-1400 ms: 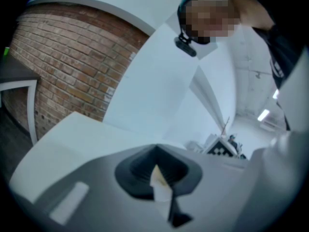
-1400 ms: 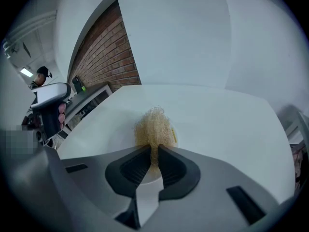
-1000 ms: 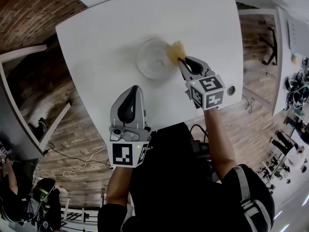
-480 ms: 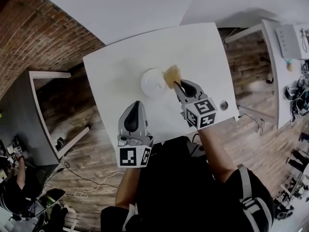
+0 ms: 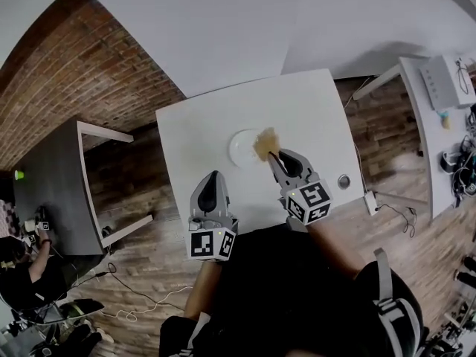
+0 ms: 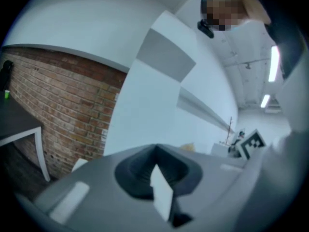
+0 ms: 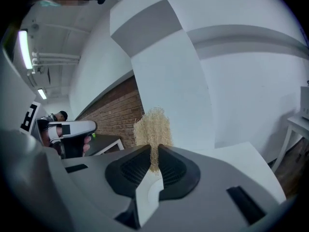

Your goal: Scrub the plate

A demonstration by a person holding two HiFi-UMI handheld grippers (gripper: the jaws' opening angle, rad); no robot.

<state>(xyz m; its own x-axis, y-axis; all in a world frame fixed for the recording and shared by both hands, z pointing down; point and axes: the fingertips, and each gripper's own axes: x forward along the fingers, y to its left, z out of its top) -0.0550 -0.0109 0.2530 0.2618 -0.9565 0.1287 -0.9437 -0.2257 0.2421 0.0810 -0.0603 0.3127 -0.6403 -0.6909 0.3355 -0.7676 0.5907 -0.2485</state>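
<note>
The white counter is occupying the centre of the head view and is carrying the work.

The white plate is lying flat, face up, near the counter's middle. Being round, it is presenting no long axis and no preferred approach side.

The right gripper is holding just beside the plate's 4 o'clock edge, so the plate is lying toward 10 o'clock from it. This gripper is the nearer one. Its jaws are clamping the lower end of a loofah scrubber.

The left gripper is hanging near the counter's front edge, at the plate's 7 o'clock. Its jaws are pressing together with nothing between them.

The loofah scrubber is overlapping the plate's 2 o'clock rim in the head view. Its long axis is running in line with the jaws, pointing toward 11 o'clock. In the right gripper view it is showing against wall only, with no plate, so contact cannot be confirmed. The coming move is probably calling for lowering the scrubber toward 10 o'clock onto the plate's face.
</note>
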